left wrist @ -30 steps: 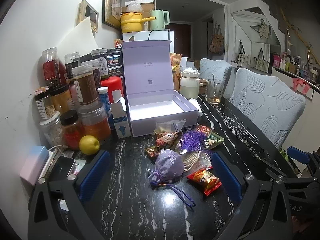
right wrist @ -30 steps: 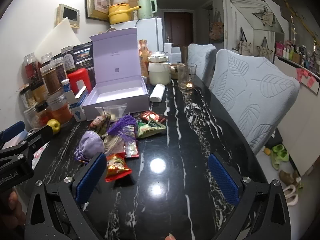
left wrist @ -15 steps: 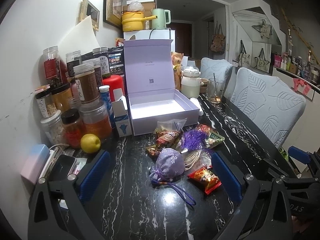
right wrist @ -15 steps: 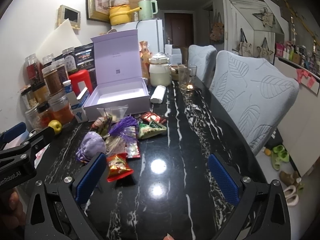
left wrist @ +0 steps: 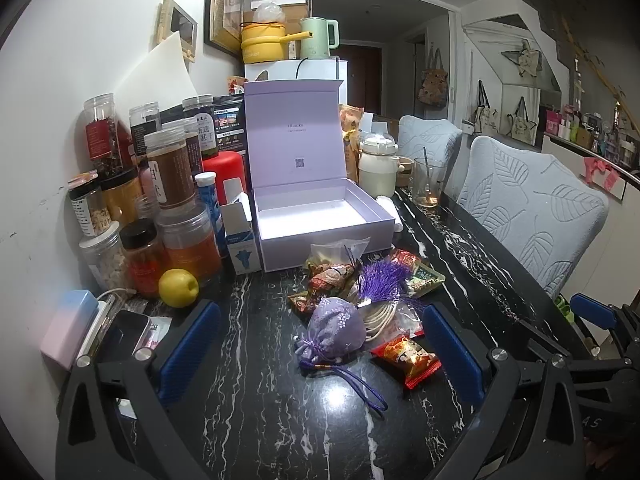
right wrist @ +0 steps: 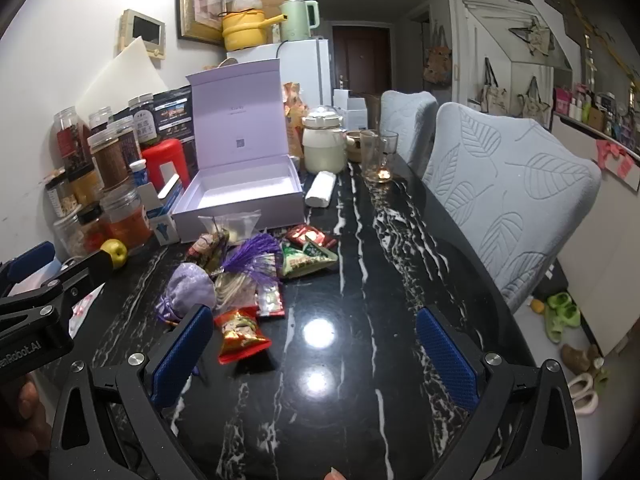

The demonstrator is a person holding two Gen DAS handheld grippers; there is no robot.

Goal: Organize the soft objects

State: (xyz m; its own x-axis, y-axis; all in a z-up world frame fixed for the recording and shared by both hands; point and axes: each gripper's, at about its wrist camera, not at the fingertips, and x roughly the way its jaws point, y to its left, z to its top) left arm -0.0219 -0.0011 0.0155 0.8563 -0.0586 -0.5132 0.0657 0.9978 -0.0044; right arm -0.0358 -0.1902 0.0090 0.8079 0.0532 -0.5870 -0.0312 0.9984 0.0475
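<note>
A lilac drawstring pouch (left wrist: 338, 330) (right wrist: 191, 290) lies on the black marble table (left wrist: 260, 412) at the near edge of a heap of soft things: a purple tassel (left wrist: 382, 278) (right wrist: 252, 256), a red snack packet (left wrist: 406, 356) (right wrist: 240, 330), a green packet (right wrist: 306, 258), coiled cord. Behind the heap stands an open lilac gift box (left wrist: 320, 216) (right wrist: 244, 196), lid upright, nothing inside. My left gripper (left wrist: 320, 344) is open, its blue pads either side of the pouch, just short of it. My right gripper (right wrist: 316, 354) is open over bare table right of the heap.
Jars and bottles (left wrist: 160, 200) crowd the left wall, with a lemon (left wrist: 178, 288) and a phone (left wrist: 120, 330) in front. A white jar (right wrist: 324, 148), a glass (right wrist: 374, 156) and a white roll (right wrist: 320, 194) stand behind the box. Padded chairs (right wrist: 508, 200) line the right edge.
Both grippers have crept slightly forward toward the heap; the pouch sits a little nearer the left gripper's pads. Nothing on the table has moved.
</note>
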